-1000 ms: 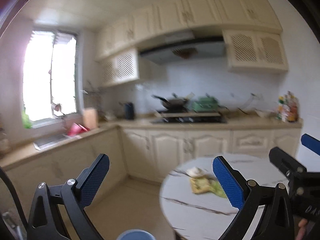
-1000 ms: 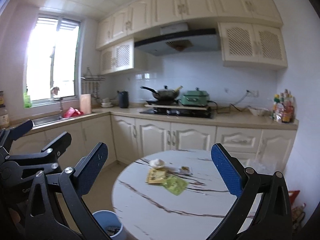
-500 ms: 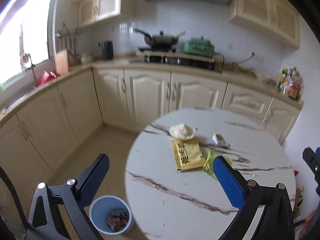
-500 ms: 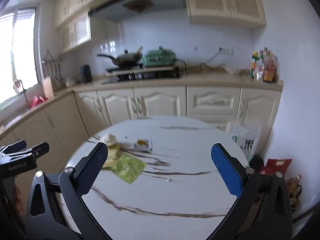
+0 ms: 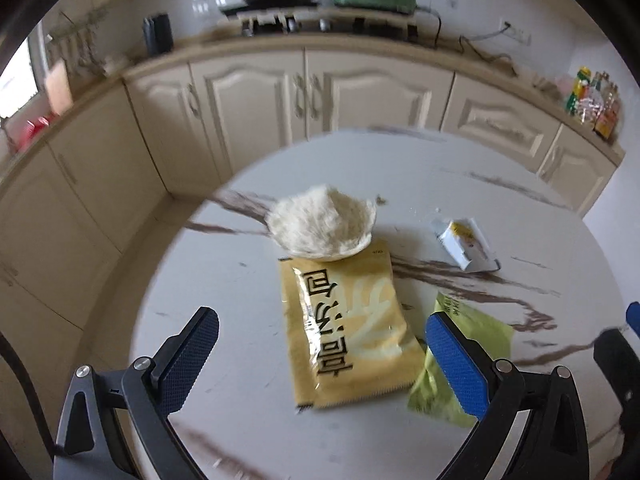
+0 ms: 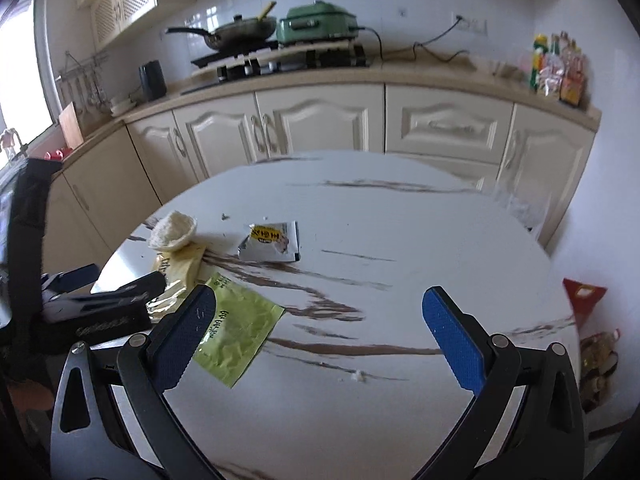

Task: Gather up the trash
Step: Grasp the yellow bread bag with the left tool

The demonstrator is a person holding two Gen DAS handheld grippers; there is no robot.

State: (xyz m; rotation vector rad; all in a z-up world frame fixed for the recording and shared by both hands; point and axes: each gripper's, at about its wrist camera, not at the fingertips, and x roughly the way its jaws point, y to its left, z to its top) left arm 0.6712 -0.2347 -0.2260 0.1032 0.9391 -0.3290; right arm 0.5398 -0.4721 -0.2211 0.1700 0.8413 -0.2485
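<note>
Under the yellow packet [image 5: 346, 330], green wrapper's [image 5: 470, 354] left edge hidden.

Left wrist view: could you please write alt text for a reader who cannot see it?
The open left gripper hovers over a yellow packet on a round marble table, beside a green wrapper, a white paper cup and a small white packet.

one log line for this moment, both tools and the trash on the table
left tool: open, above yellow packet | right tool: open, empty | green packet, white wrapper, paper bowl: on table
</note>
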